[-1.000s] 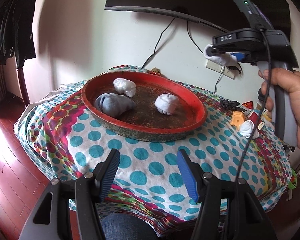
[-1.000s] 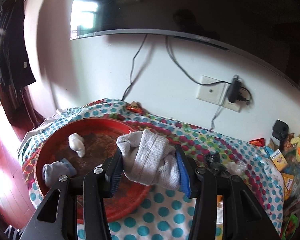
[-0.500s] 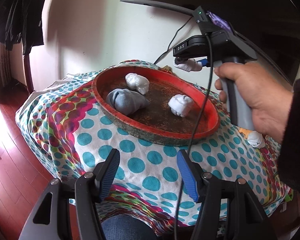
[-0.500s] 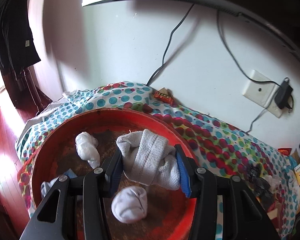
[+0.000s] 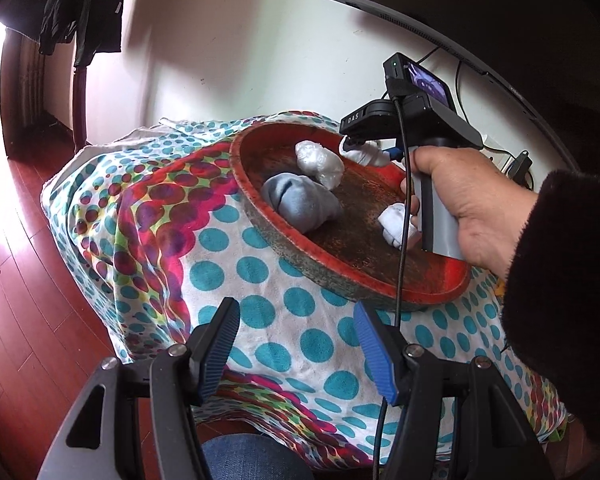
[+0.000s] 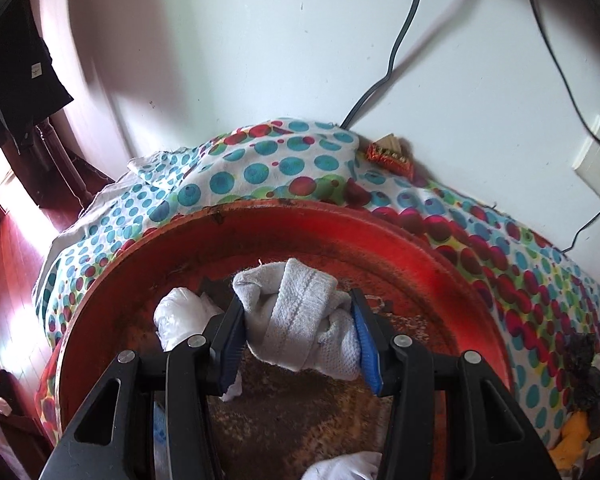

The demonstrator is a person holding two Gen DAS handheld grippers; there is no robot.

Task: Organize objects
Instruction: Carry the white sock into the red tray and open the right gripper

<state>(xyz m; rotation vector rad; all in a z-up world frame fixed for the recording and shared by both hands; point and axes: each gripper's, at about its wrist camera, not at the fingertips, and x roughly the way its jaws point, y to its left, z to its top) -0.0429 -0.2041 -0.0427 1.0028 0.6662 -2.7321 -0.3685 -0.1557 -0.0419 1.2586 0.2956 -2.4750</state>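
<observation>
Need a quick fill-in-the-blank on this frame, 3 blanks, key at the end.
1. The right gripper is shut on a rolled white ____.
2. It holds this over the round ____ tray.
3. The left gripper holds ____.

Missing words: sock; red; nothing

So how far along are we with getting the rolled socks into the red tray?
Done: three rolls lie in the red tray: a grey sock roll and two white rolls. In hand: the right gripper is clamped on another white sock roll low over the tray, not yet released. The left gripper is open and empty. Any others left aren't visible.
</observation>
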